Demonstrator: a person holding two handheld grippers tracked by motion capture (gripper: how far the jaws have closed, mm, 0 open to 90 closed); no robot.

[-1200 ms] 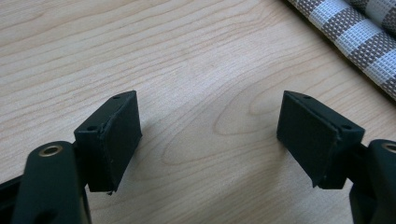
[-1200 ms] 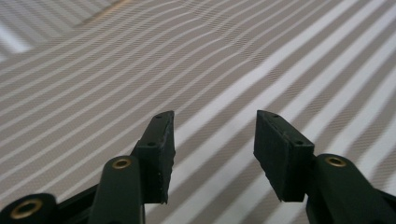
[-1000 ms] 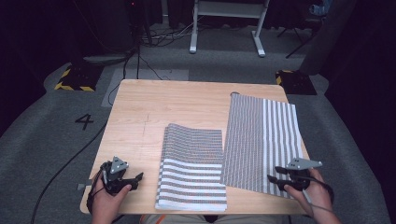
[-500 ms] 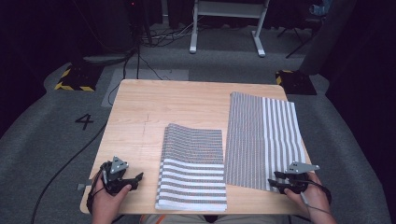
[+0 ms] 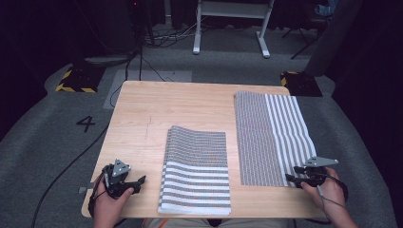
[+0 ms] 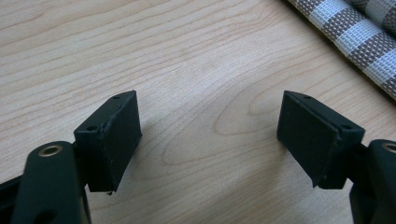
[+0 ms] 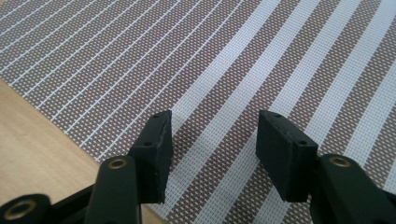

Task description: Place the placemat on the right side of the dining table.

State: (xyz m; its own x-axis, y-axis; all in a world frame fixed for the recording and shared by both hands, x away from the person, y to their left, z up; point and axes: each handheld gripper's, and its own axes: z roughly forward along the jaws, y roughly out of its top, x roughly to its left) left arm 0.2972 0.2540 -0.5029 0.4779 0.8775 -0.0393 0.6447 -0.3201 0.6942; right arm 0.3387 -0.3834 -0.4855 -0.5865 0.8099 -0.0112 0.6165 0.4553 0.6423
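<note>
From above, you see a light wooden table [image 5: 190, 114] with two striped woven mats on it. The folded brown-and-white striped mat [image 5: 196, 169] lies near the front edge, in the middle of the table. The flat brown-and-white striped mat [image 5: 271, 135] is spread open along the right side, and its right edge seems to reach a little over the table edge, though this is hard to judge from this angle. Your left gripper [image 5: 135, 183] rests at the front left corner of the table, just beside the folded mat but apart from it. Your right gripper [image 5: 293, 174] is at the front right corner of the flat mat, with its tips over the cloth. A black cable [image 5: 71, 161] lies on the grey carpet floor [image 5: 47, 142] at the left of the table, where a number 4 [image 5: 85, 123] is marked.

Along your left gripper [image 6: 210, 135], the jaws stand wide apart with nothing between them, over bare wood. A corner of the folded mat [image 6: 359, 37] shows at the upper right, well clear of the black pads [image 6: 116, 135].

Along your right gripper [image 7: 212, 149], the jaws are open at a middle width and hold nothing. They are above the flat mat [image 7: 233, 60], close to its edge, and bare table [image 7: 32, 154] shows at the lower left.
</note>
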